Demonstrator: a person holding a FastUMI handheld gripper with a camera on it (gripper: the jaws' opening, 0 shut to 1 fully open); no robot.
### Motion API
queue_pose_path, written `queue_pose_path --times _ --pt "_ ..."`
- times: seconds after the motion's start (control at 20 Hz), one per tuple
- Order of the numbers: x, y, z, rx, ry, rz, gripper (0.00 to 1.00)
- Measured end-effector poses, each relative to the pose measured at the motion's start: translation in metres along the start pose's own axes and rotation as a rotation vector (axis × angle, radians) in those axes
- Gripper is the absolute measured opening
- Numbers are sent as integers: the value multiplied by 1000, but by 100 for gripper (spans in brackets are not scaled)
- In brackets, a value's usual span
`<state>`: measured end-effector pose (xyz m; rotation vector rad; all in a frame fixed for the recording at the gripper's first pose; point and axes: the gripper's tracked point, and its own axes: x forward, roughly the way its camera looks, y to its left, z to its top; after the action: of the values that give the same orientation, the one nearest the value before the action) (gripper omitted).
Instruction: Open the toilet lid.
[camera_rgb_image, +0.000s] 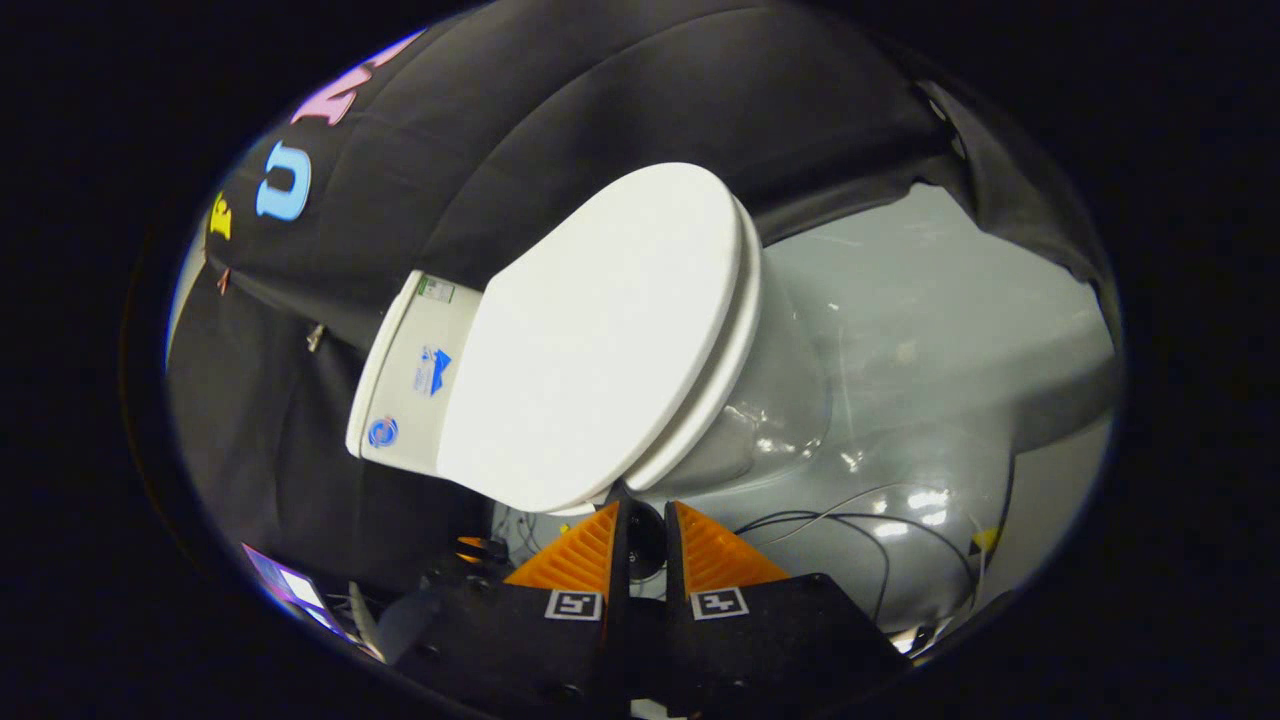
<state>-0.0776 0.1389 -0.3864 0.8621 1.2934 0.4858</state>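
Black cloth (620, 90) hangs behind the whole scene and forms the wall of the booth, and a grey glossy floor (930, 330) lies under everything. We hold the camera tilted, so the toilet looks rolled to one side.

Beyond the fingers and to the left we see the white tank (410, 375) of the toilet, with some small stickers on its side; we do not try to read them. Low on the left, near the gripper body, a small lit screen (290, 585) shows at the floor level.

Straight beyond the fingers is the toilet lid (600, 340), a big white oval. It lies flat down on the seat (725, 375), whose rim we see as a second thin white layer along the right side of the lid. Under it the bowl (780, 420) goes down to the floor.

Our gripper (646, 515) is just ahead of the lower edge of the lid, very near it or maybe touching; we cannot tell which. The fingers stand narrow, with only a thin gap between them, and nothing is between them.

To the right of the fingers some thin dark cables (860, 520) run over the floor.

We judge that the task is at the beginning: the lid is not yet lifted. What is left is to get the fingers under the edge, then to swing the lid up toward the tank.
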Motion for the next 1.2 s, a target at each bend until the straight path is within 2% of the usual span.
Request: queue_pose_path --times 0.1,0.35,0.45,0.55,0.6,0.75,0.8,1.0,1.2 --pt "-1 1 3 71 12 22 11" --pt "0 0 -8 59 100 40 10" --pt "0 -1 -7 20 89 41 10" --pt "-4 0 -1 67 69 22 10" --pt "-1 3 -6 70 79 46 5" --pt "2 9 -9 182 126 112 5" --pt "-1 12 -11 182 127 136 5" --pt "-7 18 -9 136 113 160 5" --pt "-48 88 6 49 84 278 5"
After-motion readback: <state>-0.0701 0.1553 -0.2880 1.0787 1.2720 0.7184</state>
